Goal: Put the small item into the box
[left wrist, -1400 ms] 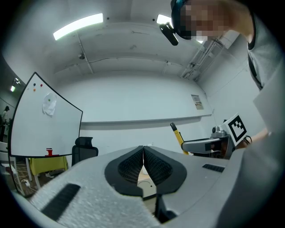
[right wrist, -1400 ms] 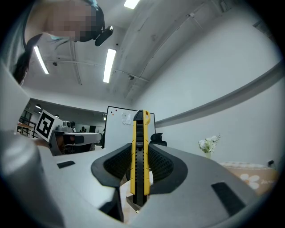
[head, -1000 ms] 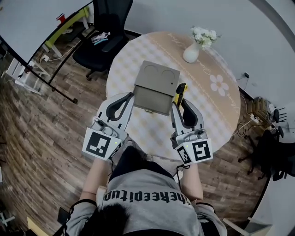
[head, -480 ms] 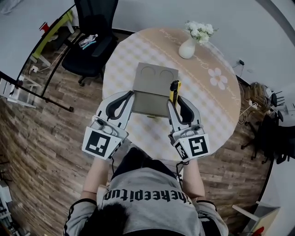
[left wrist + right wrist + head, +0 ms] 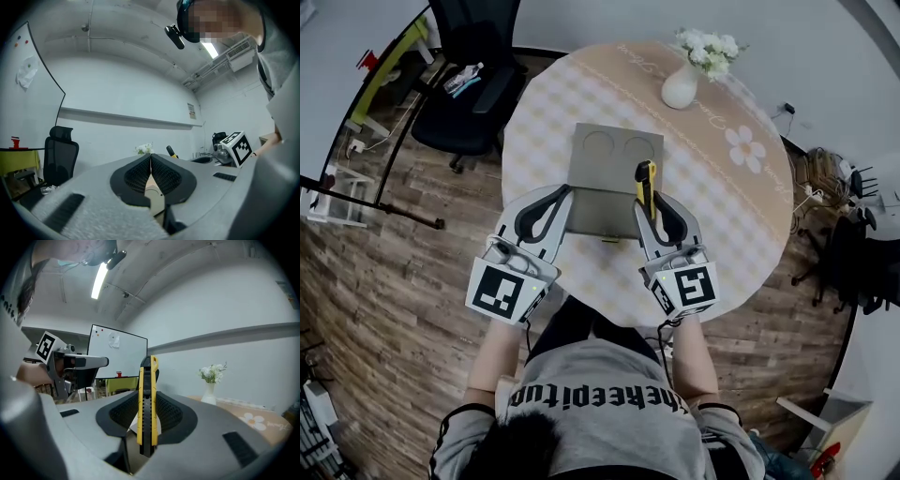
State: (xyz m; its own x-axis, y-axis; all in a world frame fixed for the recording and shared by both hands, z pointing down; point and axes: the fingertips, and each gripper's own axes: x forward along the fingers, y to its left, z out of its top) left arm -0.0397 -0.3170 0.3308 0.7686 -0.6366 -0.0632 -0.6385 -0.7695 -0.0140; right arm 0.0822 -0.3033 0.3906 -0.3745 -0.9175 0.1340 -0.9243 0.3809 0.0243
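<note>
Right gripper (image 5: pixel 650 199) jaws clamp the yellow-and-black plastic utility knife (image 5: pixel 645 178) — its long axis runs along the jaws, tip over the open grey cardboard box (image 5: pixel 602 199). Left gripper (image 5: pixel 566 194) jaws are together at the box's left edge.

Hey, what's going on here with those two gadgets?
A person at a round table has a hand-held gripper in each hand. The right gripper is clamped on a yellow utility knife, holding it over the open box. The left gripper is shut and empty at the box's left edge.
</note>
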